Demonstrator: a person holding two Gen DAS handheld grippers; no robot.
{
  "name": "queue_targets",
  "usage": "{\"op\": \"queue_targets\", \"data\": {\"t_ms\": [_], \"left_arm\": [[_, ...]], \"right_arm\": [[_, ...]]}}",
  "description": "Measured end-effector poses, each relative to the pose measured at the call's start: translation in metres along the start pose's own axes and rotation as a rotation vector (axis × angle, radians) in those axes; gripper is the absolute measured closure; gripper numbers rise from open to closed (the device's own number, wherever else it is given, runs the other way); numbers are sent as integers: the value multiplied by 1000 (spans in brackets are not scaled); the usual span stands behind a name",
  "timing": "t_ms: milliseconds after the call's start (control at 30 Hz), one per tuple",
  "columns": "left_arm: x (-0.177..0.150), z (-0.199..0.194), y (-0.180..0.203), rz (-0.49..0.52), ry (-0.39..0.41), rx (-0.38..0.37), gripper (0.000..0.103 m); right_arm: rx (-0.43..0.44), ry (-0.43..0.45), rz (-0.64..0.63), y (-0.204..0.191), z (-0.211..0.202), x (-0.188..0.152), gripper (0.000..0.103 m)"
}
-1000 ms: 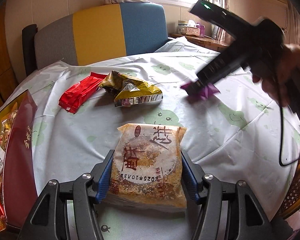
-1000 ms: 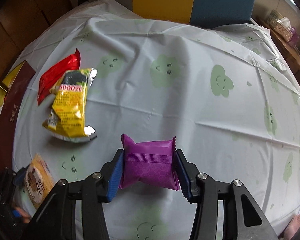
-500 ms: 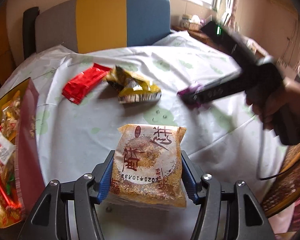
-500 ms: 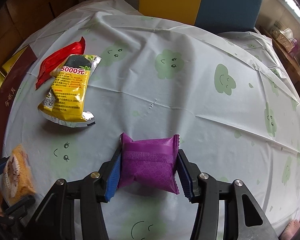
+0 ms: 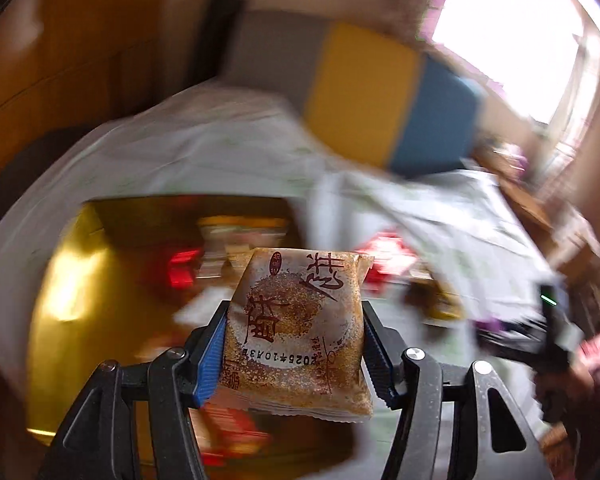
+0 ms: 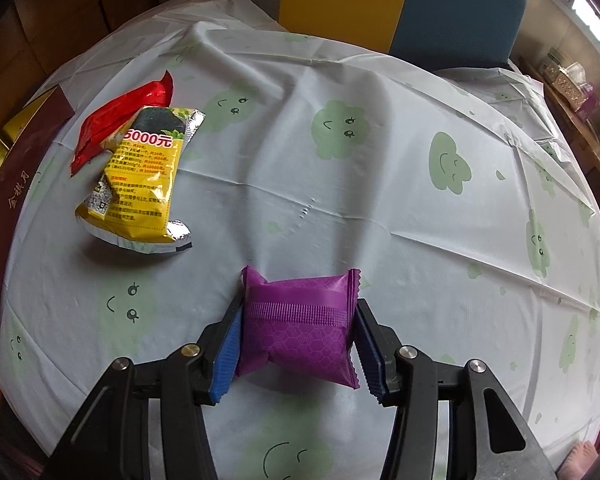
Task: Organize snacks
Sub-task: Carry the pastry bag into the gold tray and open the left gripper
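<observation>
**Both tools gripping snack packets**

The brown sesame-cake packet (image 5: 298, 330) is sitting clamped between the blue pads of the left tool (image 5: 294, 354), suspended above the open gold-lined box (image 5: 66, 280), which is holding blurred wrappers. The left view is motion-blurred. The purple packet (image 6: 300, 326) is being gripped by the right tool (image 6: 298, 344) above the near centre of the surface (image 6: 380, 200), covered by a pale cloth with green smiling shapes. At far left, the yellow packet (image 6: 140, 184) is lying partly over the red packet (image 6: 116, 120).
</observation>
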State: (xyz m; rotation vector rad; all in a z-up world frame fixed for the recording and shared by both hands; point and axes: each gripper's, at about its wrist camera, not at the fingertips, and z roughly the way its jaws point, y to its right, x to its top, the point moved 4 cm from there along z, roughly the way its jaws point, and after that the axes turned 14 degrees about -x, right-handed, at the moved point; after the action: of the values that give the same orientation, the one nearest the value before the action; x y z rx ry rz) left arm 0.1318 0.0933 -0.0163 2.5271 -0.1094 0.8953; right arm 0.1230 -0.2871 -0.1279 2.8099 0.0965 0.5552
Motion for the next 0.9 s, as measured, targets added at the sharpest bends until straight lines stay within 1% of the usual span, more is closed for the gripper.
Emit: {"op": "queue_targets", "data": {"t_ms": [33, 100, 133, 233, 333, 367, 433, 533, 733, 833, 900], "left_arm": [[3, 1, -21, -52, -15, 27, 42], [9, 6, -62, -163, -44, 58, 42], [10, 7, -77, -194, -46, 72, 42], [16, 14, -112, -235, -51, 137, 42], [15, 25, -135, -278, -71, 157, 42], [14, 34, -133, -286, -78, 168, 42], [9, 43, -140, -306, -96, 183, 42], [-1, 48, -149, -353, -111, 171, 42], [-7, 59, -154, -351, -126, 177, 42], [-3, 61, -154, -341, -141, 183, 42], [-3, 58, -155, -348, -136, 190, 42]], "right_arm": [[1, -1, 1, 0, 0, 0, 50], [4, -3, 3, 0, 0, 1, 50], [4, -3, 2, 0, 0, 1, 50], [4, -2, 2, 0, 0, 1, 50], [4, -2, 2, 0, 0, 1, 50], [4, -2, 2, 0, 0, 1, 50], [6, -2, 4, 1, 0, 1, 50], [6, -2, 3, 0, 0, 1, 50], [5, -2, 3, 0, 0, 1, 50], [6, -2, 4, 1, 0, 0, 50], [6, -1, 3, 1, 0, 0, 50]]}}
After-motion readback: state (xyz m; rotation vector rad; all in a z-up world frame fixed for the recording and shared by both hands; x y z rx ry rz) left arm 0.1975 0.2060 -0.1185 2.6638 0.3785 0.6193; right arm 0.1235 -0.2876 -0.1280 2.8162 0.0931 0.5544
